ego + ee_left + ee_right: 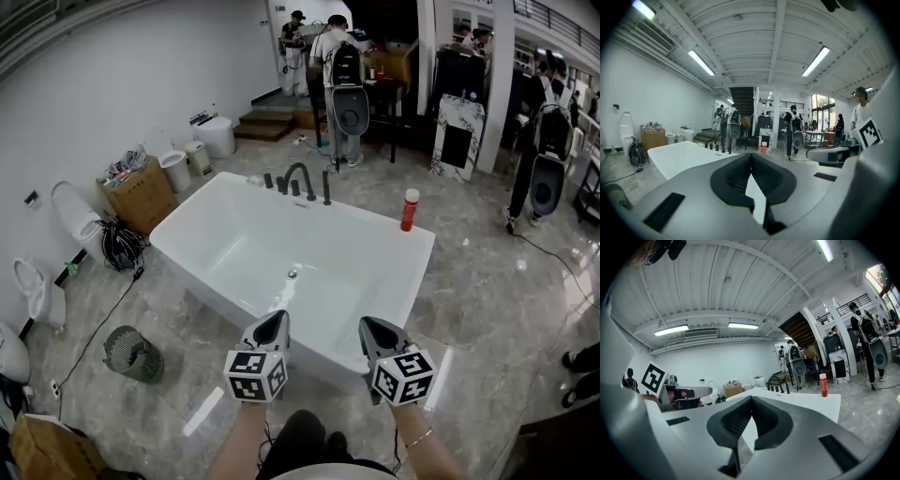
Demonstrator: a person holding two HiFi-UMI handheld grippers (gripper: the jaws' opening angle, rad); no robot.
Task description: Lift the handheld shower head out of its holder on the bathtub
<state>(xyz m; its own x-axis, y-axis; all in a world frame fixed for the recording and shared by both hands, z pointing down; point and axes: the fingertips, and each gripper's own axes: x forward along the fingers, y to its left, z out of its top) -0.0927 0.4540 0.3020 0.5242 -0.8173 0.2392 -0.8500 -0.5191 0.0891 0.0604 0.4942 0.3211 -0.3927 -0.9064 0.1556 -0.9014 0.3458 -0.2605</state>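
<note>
Faucet (300, 180) on bathtub (246, 246) far rim, bottle (410, 210) right of it

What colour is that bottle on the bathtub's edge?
The bottle is mostly red; the head view shows it best.

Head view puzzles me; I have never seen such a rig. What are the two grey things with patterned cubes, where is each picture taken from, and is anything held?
A person holds a two-jaw tool in each hand: the left tool and the right tool; the cubes are part of them. One camera sits on the person's head, looking down; the other two ride on the tools, looking along the jaws. Ahead stands a white bathtub with black tap fittings and a red bottle on its rim. Both tools are shut and hold nothing.
</note>
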